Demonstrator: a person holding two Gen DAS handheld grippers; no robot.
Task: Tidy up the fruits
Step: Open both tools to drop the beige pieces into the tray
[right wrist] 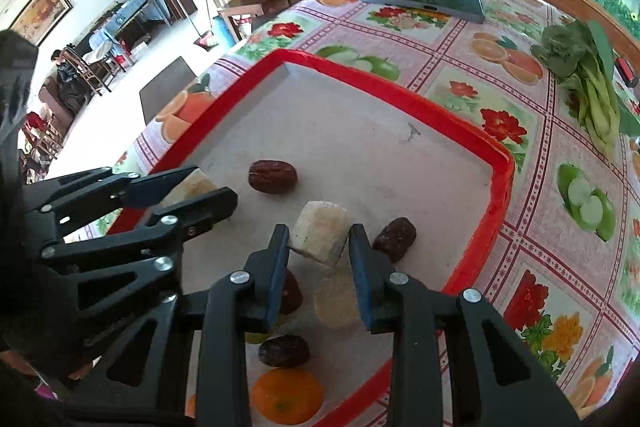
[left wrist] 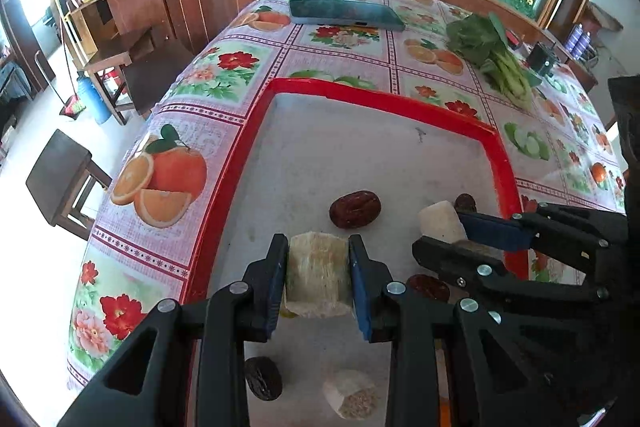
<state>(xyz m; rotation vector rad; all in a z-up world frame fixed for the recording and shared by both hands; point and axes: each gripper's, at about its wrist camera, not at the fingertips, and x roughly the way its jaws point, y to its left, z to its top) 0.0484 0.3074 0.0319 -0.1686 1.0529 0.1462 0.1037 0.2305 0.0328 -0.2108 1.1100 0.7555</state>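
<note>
A red-rimmed tray (left wrist: pixel 244 163) with a pale floor holds the fruit. My left gripper (left wrist: pixel 318 241) is shut on a pale sugarcane chunk (left wrist: pixel 318 279) over the tray's near part. My right gripper (right wrist: pixel 319 231) is shut on a whiter sugarcane chunk (right wrist: pixel 320 239); from the left wrist view this gripper (left wrist: pixel 438 231) sits by the tray's right rim. Red dates (left wrist: pixel 355 209) (right wrist: pixel 396 239) lie loose on the tray floor between and beside the grippers. Below the right gripper lie another cane piece (right wrist: pixel 336 301), a dark date (right wrist: pixel 284 351) and an orange (right wrist: pixel 286 395).
The tray rests on a table covered with a fruit-and-flower cloth (left wrist: pixel 192 83). A phone (left wrist: pixel 344 13) lies at the far end and a bunch of leafy greens (left wrist: pixel 496 59) at the far right. Wooden stools (left wrist: pixel 64 179) stand beyond the table's left edge.
</note>
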